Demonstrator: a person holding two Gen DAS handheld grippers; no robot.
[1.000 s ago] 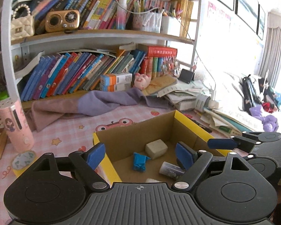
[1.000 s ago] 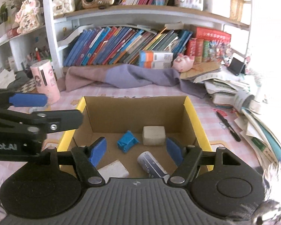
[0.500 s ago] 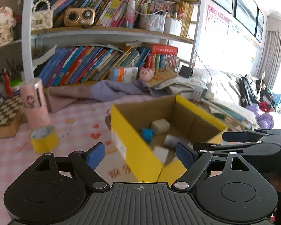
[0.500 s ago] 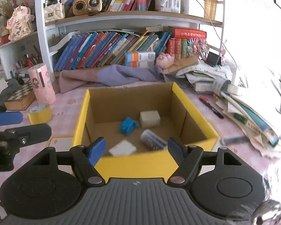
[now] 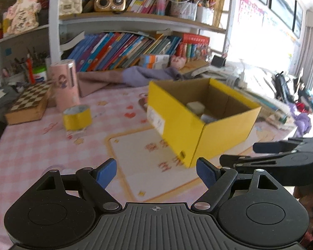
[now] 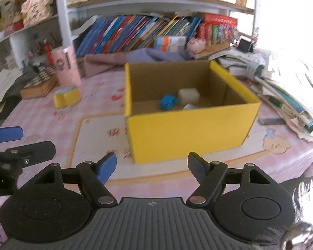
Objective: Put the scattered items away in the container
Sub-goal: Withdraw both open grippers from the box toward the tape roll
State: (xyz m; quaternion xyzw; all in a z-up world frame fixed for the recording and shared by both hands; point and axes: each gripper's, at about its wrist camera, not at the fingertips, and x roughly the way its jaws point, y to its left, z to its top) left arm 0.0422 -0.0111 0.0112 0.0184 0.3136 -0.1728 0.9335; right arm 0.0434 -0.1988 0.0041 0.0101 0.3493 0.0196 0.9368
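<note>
A yellow cardboard box (image 5: 187,125) (image 6: 189,129) stands on the pink table. Inside it lie a beige block (image 6: 188,95) (image 5: 195,106), a blue item (image 6: 167,102) and a white item (image 6: 189,106). A roll of yellow tape (image 5: 77,117) (image 6: 66,97) sits on the table left of the box. My left gripper (image 5: 156,170) is open and empty, in front of the box's near corner. My right gripper (image 6: 151,165) is open and empty, in front of the box's near wall. Each gripper shows at the edge of the other's view.
A pink cylinder (image 5: 65,84) and a chessboard box (image 5: 29,102) stand at the left. A purple cloth (image 6: 139,57) lies behind the box below a full bookshelf. Stacked papers and books (image 6: 281,91) lie at the right, with a dark pen (image 6: 271,121) beside them.
Both grippers have pulled back and down from above the box to in front of it. The box now sits farther off. Both stay open and empty.
</note>
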